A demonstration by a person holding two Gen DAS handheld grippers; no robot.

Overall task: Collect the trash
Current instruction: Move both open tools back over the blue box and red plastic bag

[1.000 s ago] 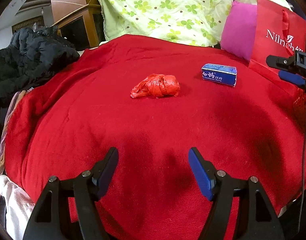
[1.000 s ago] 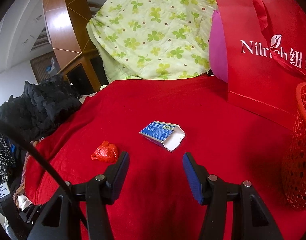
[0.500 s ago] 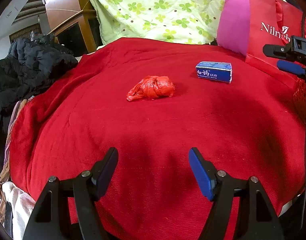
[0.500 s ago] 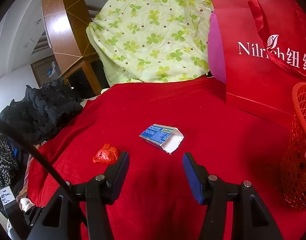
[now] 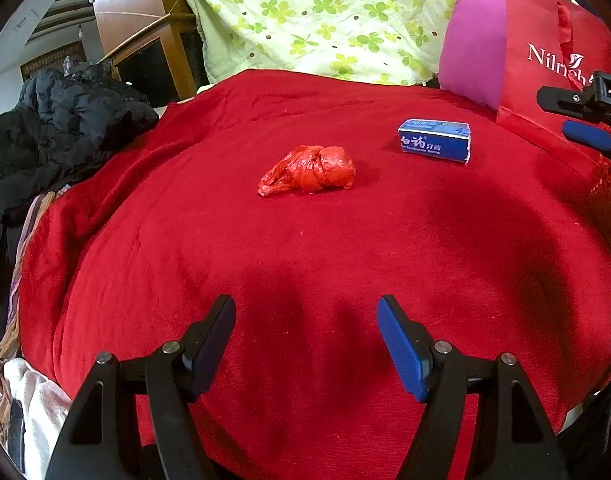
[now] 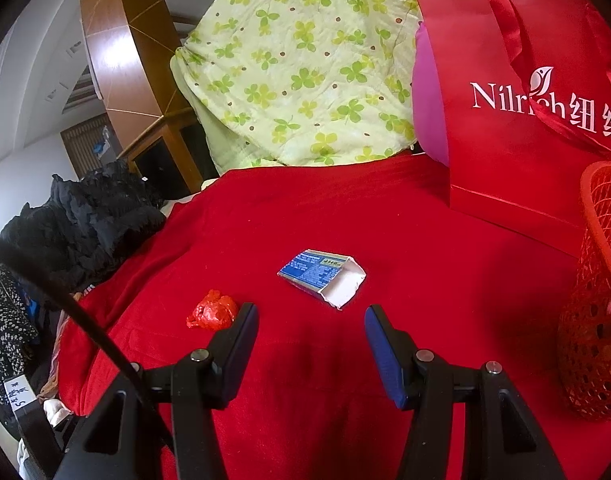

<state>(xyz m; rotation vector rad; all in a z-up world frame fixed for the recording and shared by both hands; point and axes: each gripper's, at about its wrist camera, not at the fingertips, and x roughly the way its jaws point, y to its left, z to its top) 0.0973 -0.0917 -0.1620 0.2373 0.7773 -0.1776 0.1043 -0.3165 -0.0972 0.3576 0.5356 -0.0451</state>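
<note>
The left gripper (image 5: 306, 344) is held low over the near part of the red blanket (image 5: 305, 240), level, with its jaws spread wide and nothing between them. One crumpled red plastic bag (image 5: 307, 170) is seen farther in, left of one blue box (image 5: 434, 141) (torn open at one end). The right gripper (image 6: 311, 346) is posed the same way, jaws apart and empty, the box (image 6: 322, 276) just beyond. At far right one red mesh basket (image 6: 597, 300) is standing, with one red paper bag (image 6: 525, 120) behind it.

There are one box (image 6: 320, 275), one plastic wad (image 5: 308, 169), one basket (image 6: 595, 320), one bag (image 6: 517, 120) and one pillow (image 5: 473, 64).
</note>
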